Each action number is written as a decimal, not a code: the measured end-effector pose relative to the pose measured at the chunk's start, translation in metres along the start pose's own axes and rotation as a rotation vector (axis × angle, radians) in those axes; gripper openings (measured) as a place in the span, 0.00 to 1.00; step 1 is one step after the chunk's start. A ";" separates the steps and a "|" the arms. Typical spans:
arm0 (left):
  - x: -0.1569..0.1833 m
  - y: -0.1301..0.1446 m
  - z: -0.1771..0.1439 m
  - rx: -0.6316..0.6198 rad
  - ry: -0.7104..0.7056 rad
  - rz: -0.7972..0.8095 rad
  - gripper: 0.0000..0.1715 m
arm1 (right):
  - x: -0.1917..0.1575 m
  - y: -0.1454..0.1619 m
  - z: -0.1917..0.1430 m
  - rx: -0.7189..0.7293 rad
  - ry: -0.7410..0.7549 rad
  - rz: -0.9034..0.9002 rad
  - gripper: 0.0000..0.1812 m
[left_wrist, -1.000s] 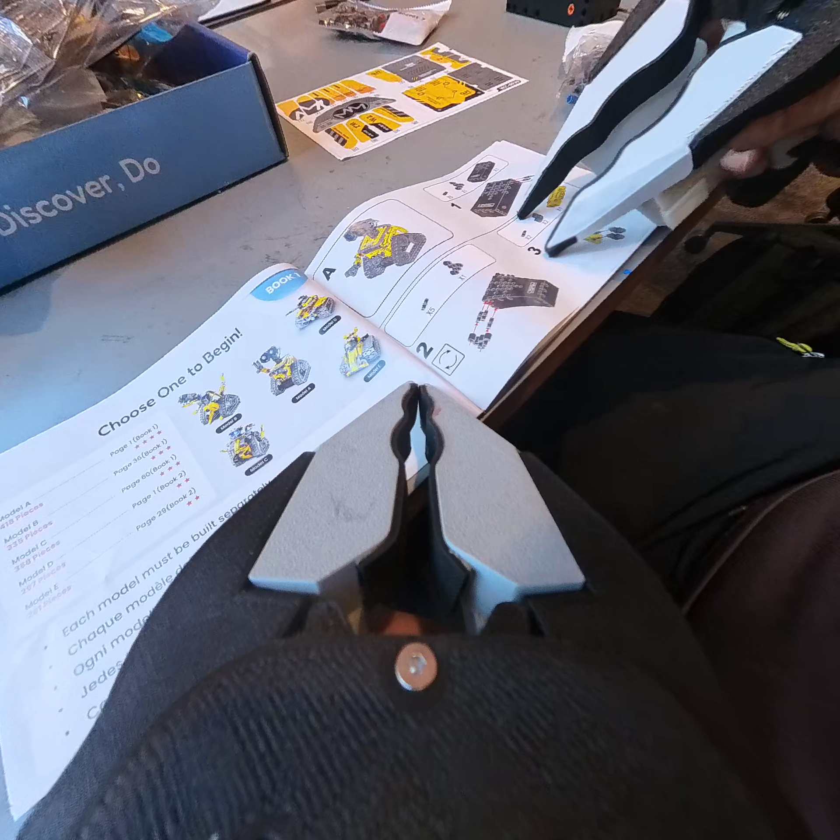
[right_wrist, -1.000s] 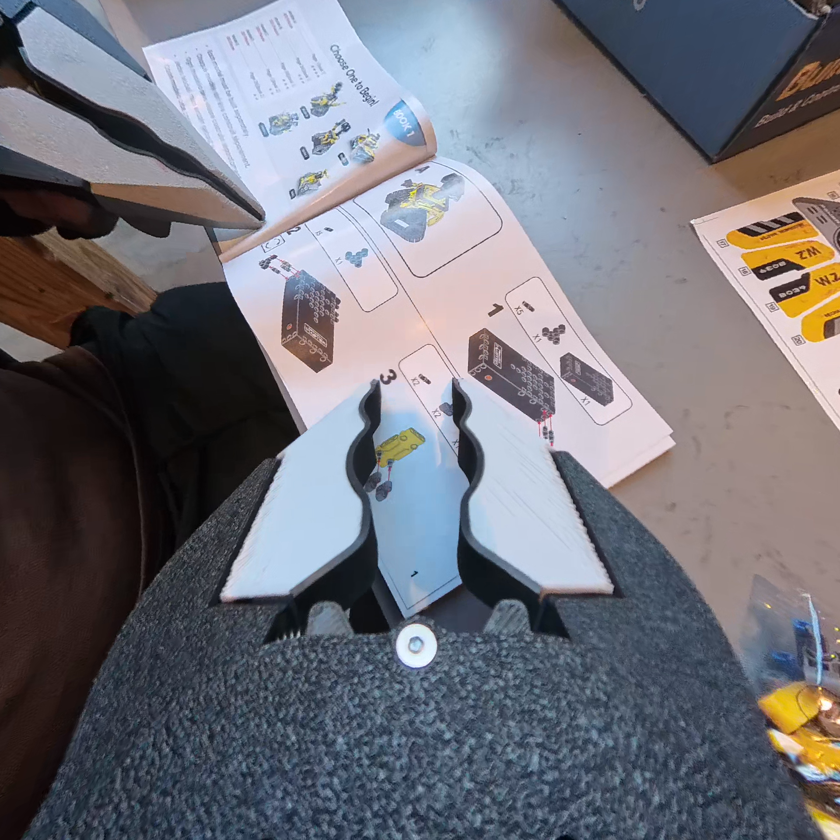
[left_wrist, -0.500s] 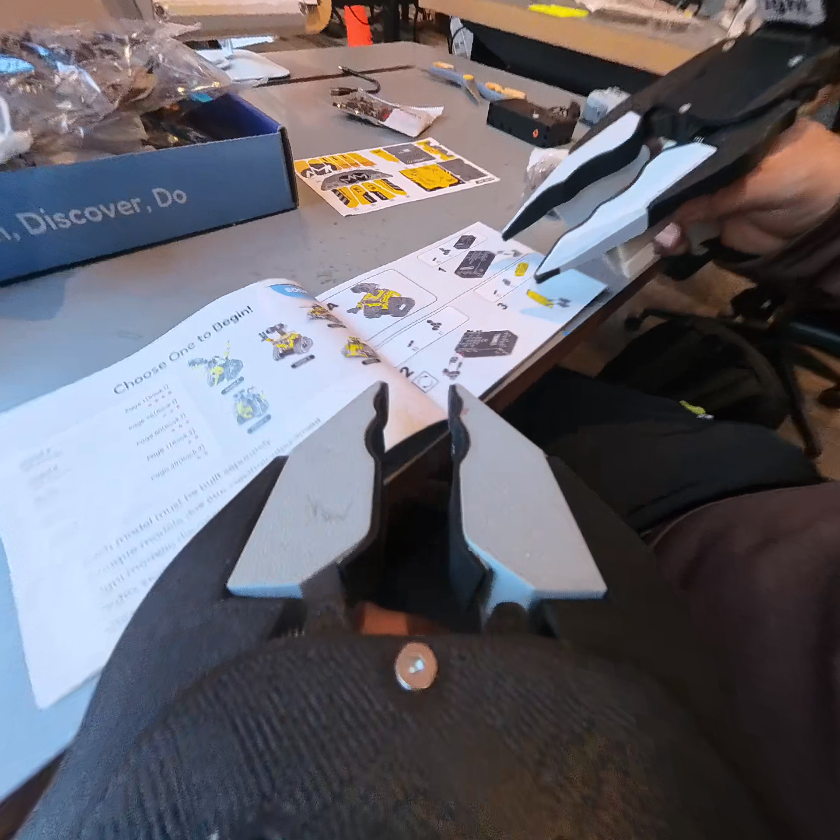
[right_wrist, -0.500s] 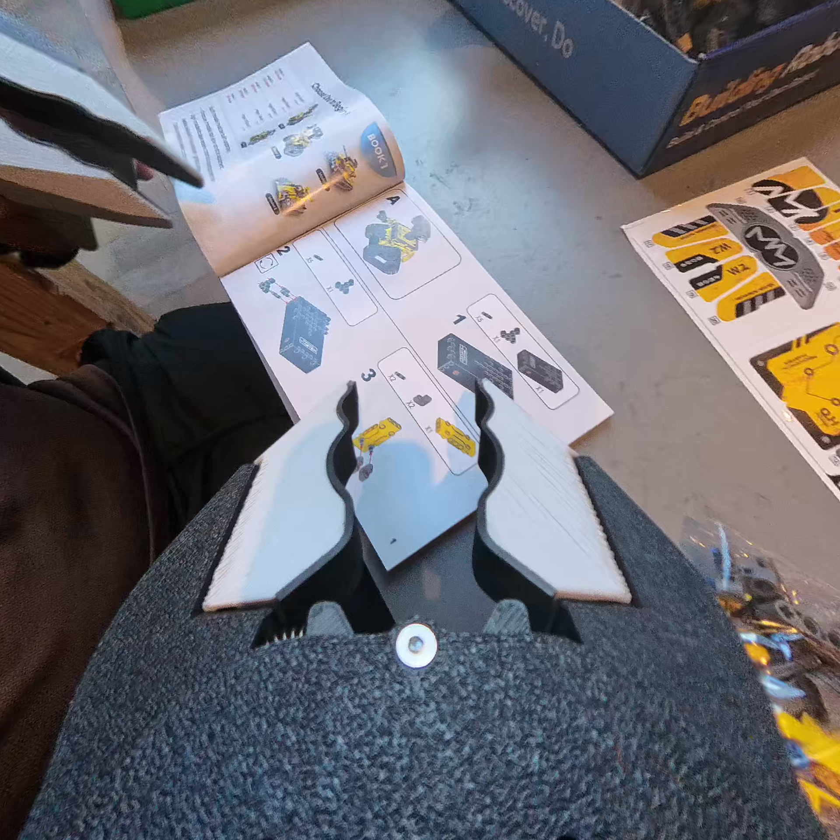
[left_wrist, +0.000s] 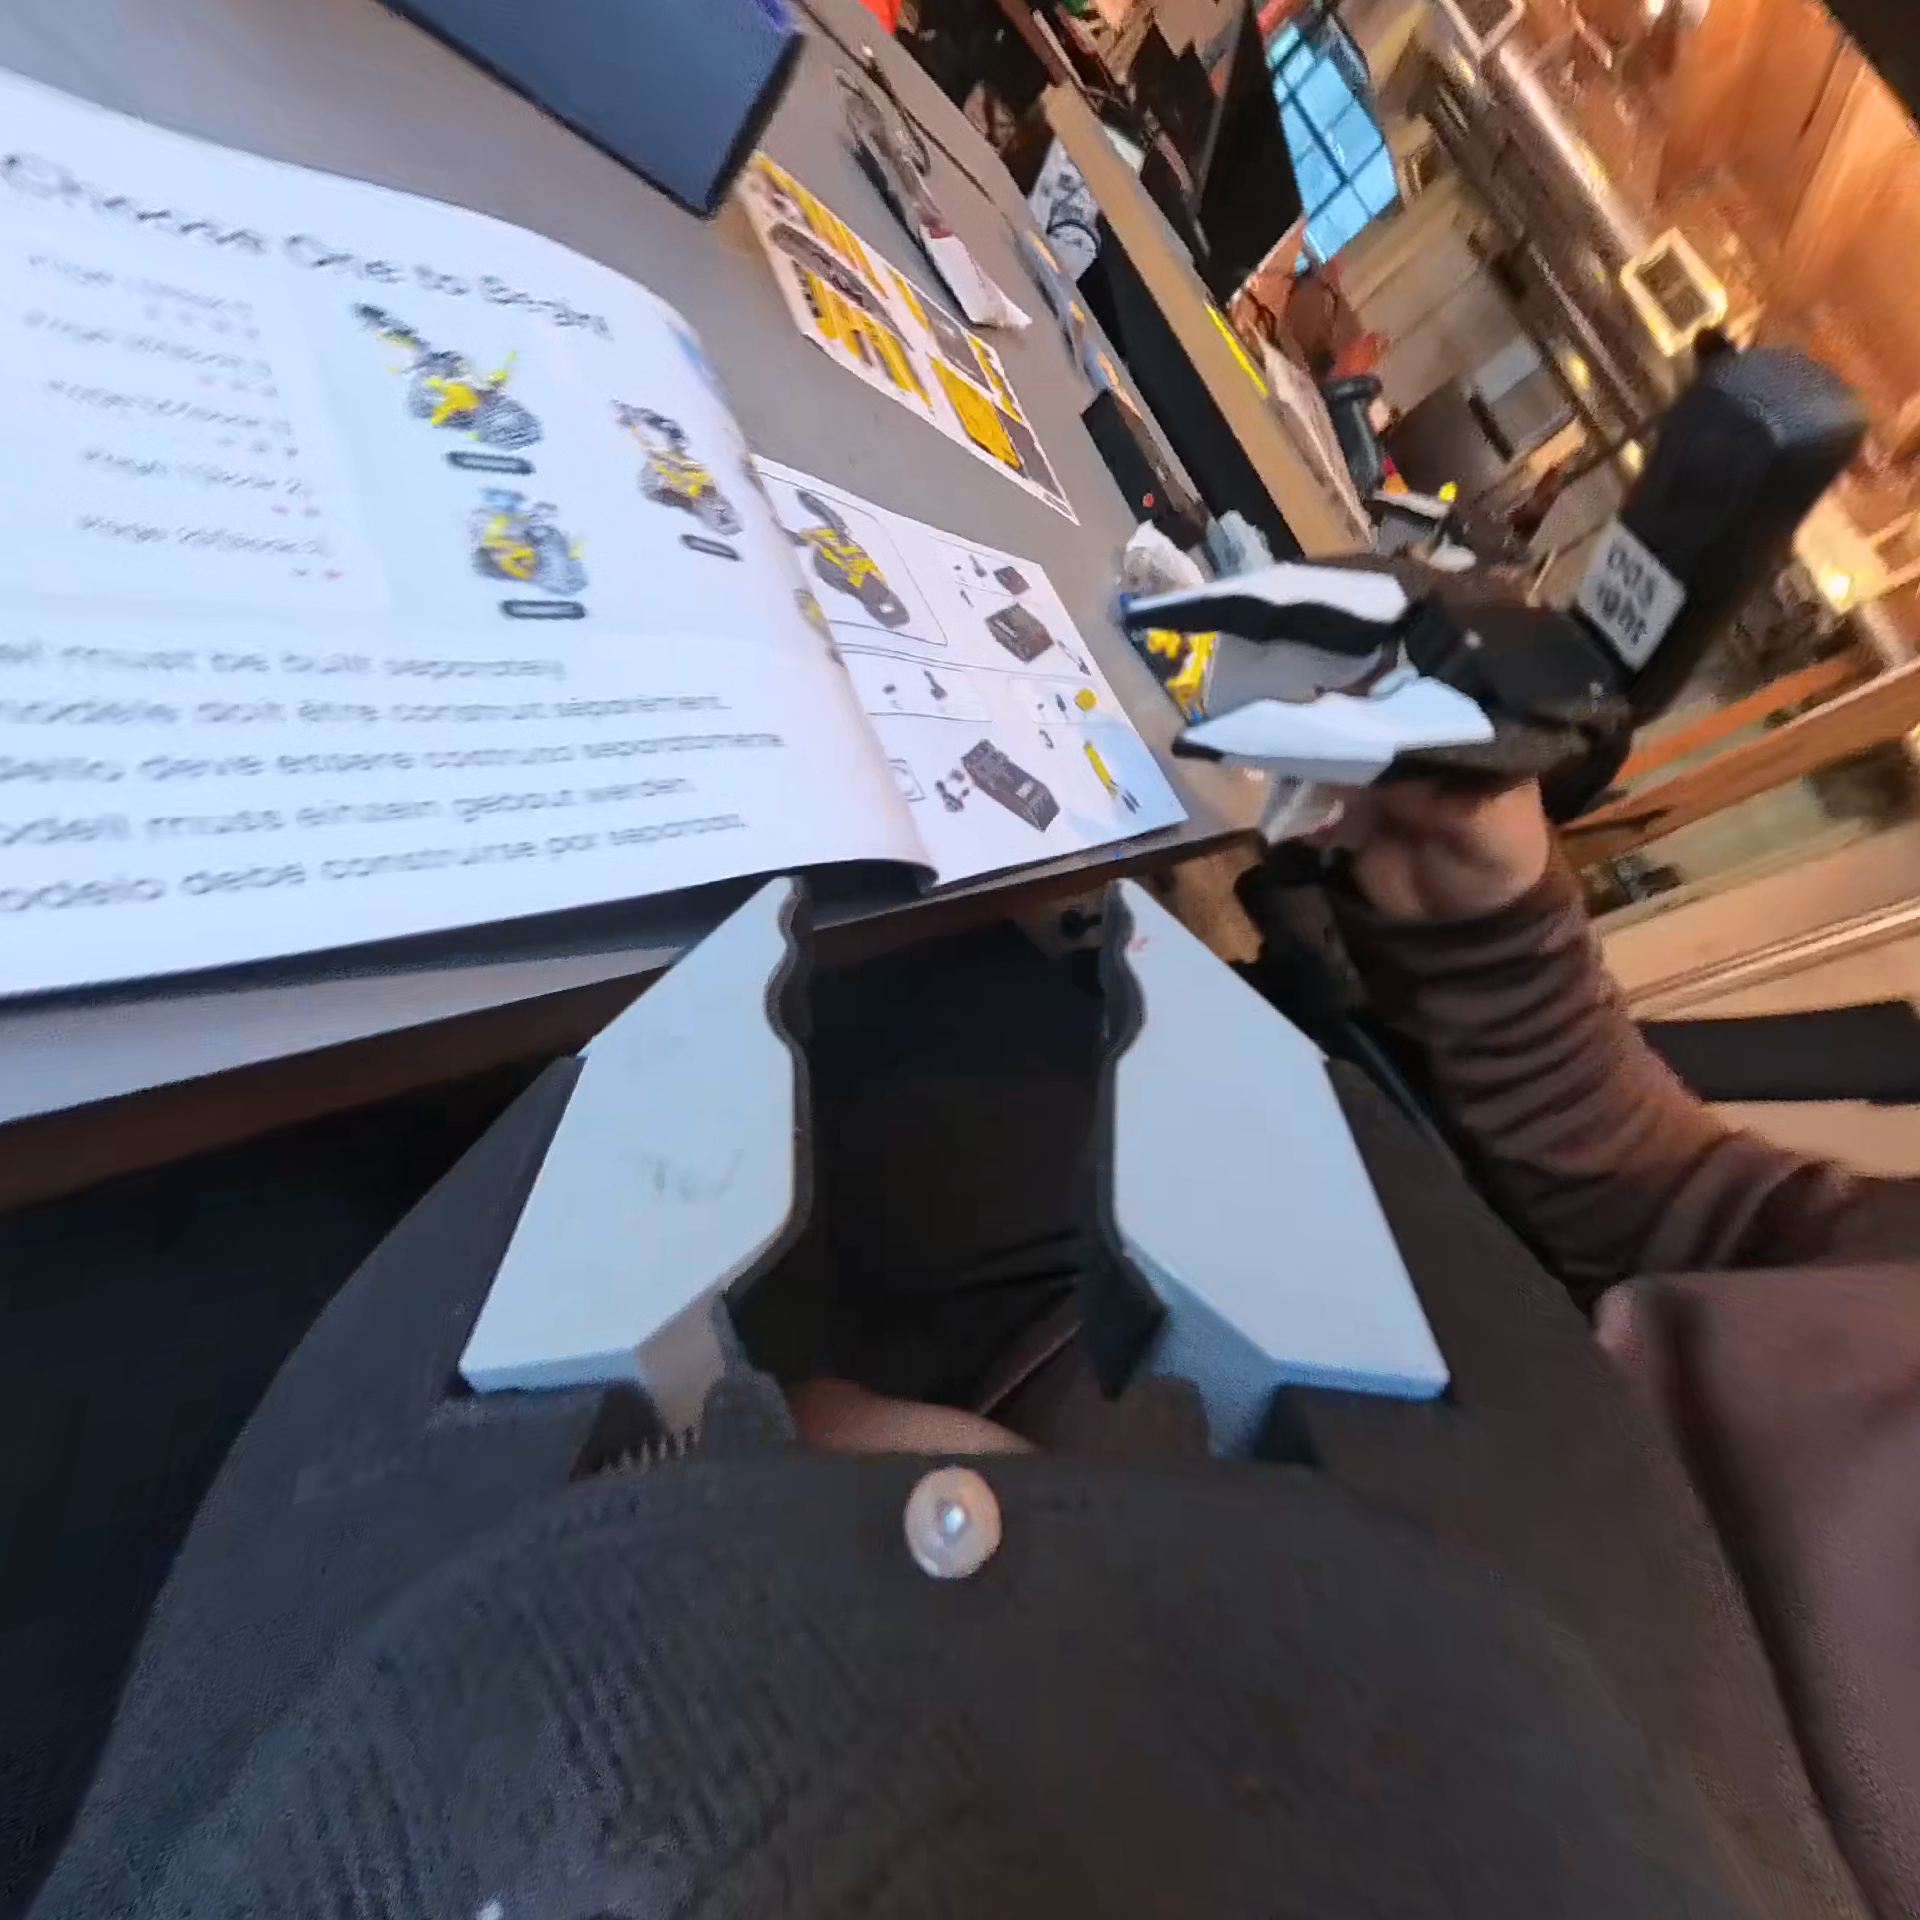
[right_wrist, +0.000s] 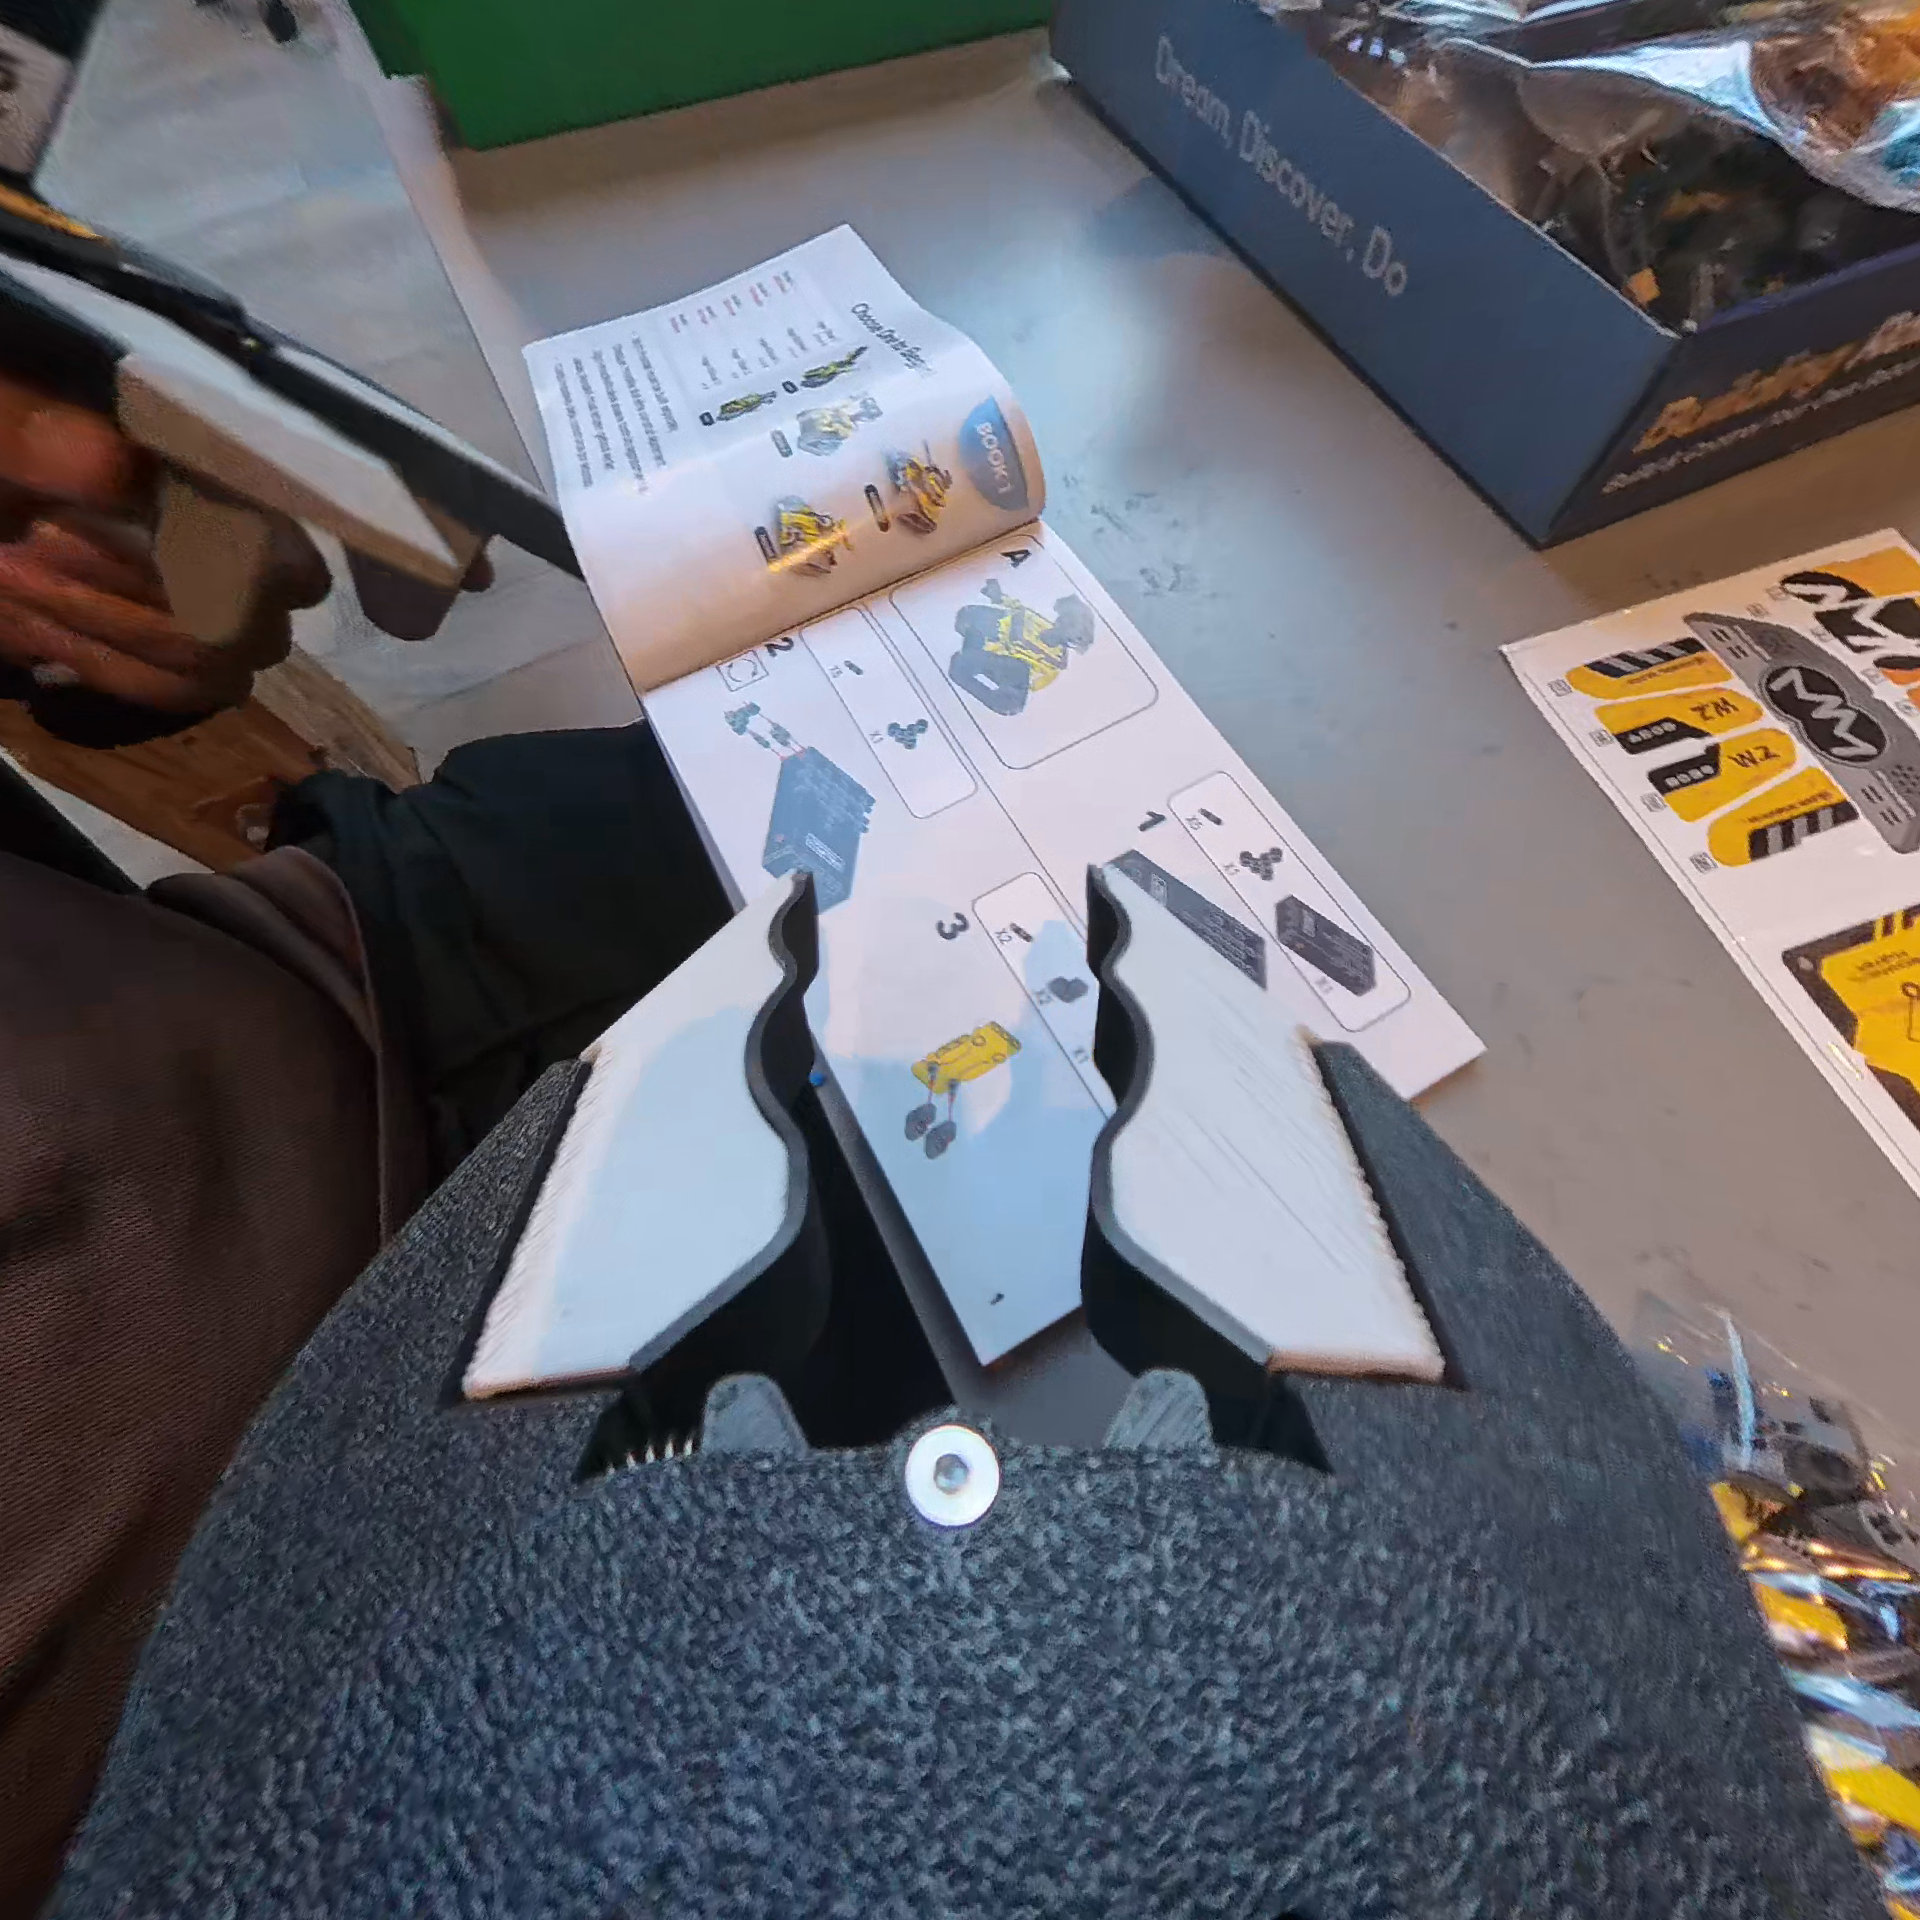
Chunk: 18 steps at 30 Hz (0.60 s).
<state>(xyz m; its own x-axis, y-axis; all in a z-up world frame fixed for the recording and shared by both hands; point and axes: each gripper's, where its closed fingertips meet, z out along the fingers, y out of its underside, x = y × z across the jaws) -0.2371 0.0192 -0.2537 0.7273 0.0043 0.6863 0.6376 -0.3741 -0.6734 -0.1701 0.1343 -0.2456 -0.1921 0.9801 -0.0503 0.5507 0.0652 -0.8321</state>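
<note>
An open instruction booklet (right_wrist: 966, 748) lies at the near edge of the grey table (right_wrist: 1299, 582); it also shows in the left wrist view (left_wrist: 520, 644). My right gripper (right_wrist: 945, 894) is open and empty, hovering just above the booklet's right page. My left gripper (left_wrist: 951, 899) is open and empty, off the table's near edge, just below the booklet's spine. The left gripper also shows in the right wrist view (right_wrist: 395, 499) at the left, held by a hand. The right gripper shows in the left wrist view (left_wrist: 1174, 686) beyond the booklet's right page.
A dark blue box (right_wrist: 1455, 260) holding plastic bags of parts stands at the back. A yellow and black sticker sheet (right_wrist: 1766, 790) lies to the right. A bag of parts (right_wrist: 1818, 1579) lies at the near right. A person's dark clothing (right_wrist: 208, 1091) fills the space below the table edge.
My left gripper let go of the booklet's near edge, opened wide and dropped off the table edge. My right gripper opened wider and drew back a little over the right page.
</note>
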 end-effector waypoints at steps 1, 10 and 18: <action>-0.006 -0.002 -0.001 0.002 -0.010 -0.046 0.31 | -0.002 -0.001 0.001 0.000 -0.001 -0.011 0.29; -0.028 -0.039 -0.014 0.137 -0.026 -0.159 0.24 | -0.015 0.007 0.014 -0.020 -0.058 -0.003 0.29; -0.033 -0.092 -0.011 0.184 -0.156 0.150 0.10 | -0.013 0.021 0.023 -0.083 -0.061 0.000 0.29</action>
<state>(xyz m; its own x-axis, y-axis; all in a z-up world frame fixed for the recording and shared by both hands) -0.3222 0.0430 -0.2113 0.8383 0.1099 0.5340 0.5447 -0.2067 -0.8127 -0.1752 0.1188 -0.2754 -0.2397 0.9670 -0.0864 0.6154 0.0825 -0.7839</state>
